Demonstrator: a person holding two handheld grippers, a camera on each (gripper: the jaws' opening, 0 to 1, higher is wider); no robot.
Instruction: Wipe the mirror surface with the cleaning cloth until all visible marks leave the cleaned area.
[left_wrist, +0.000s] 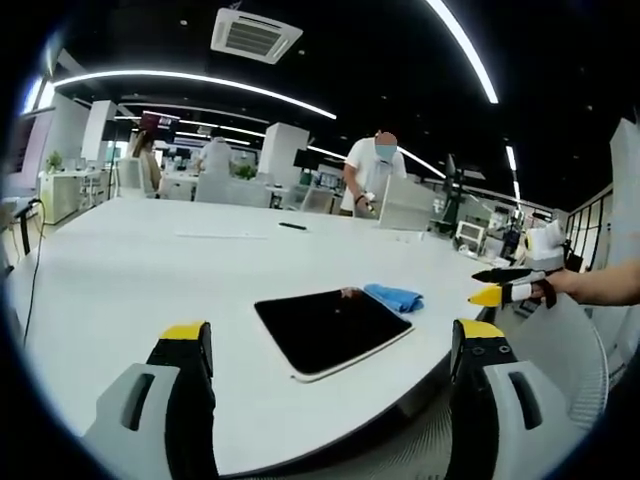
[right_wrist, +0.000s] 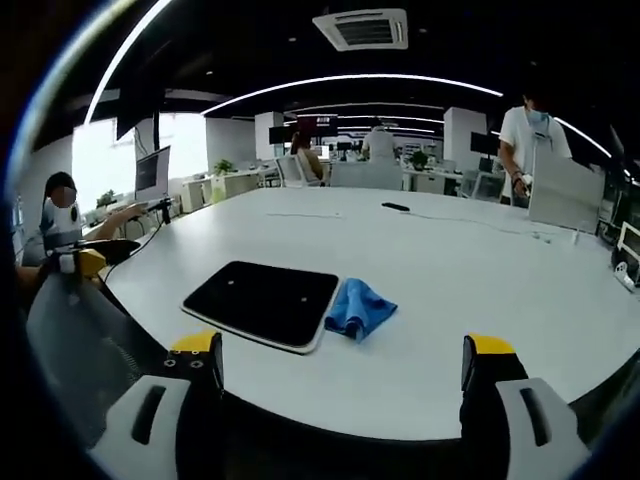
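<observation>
A dark mirror (left_wrist: 325, 330) with a pale rim lies flat near the white table's front edge; in the right gripper view the mirror (right_wrist: 262, 298) shows a few small pale spots. A crumpled blue cloth (left_wrist: 393, 296) rests on the table against one of its corners, and the cloth (right_wrist: 360, 308) touches neither gripper. My left gripper (left_wrist: 332, 330) is open, held above the table edge short of the mirror. My right gripper (right_wrist: 342, 343) is open too, off the table edge near the cloth. The right gripper (left_wrist: 508, 288) enters the left gripper view from the right, in a hand.
The big white table (left_wrist: 150, 260) stretches far back, with a small black object (right_wrist: 395, 207) lying far across it. Mesh chairs (left_wrist: 570, 345) stand by the table's edge. A person sits at the left (right_wrist: 60, 225); another stands behind a screen (left_wrist: 372, 170).
</observation>
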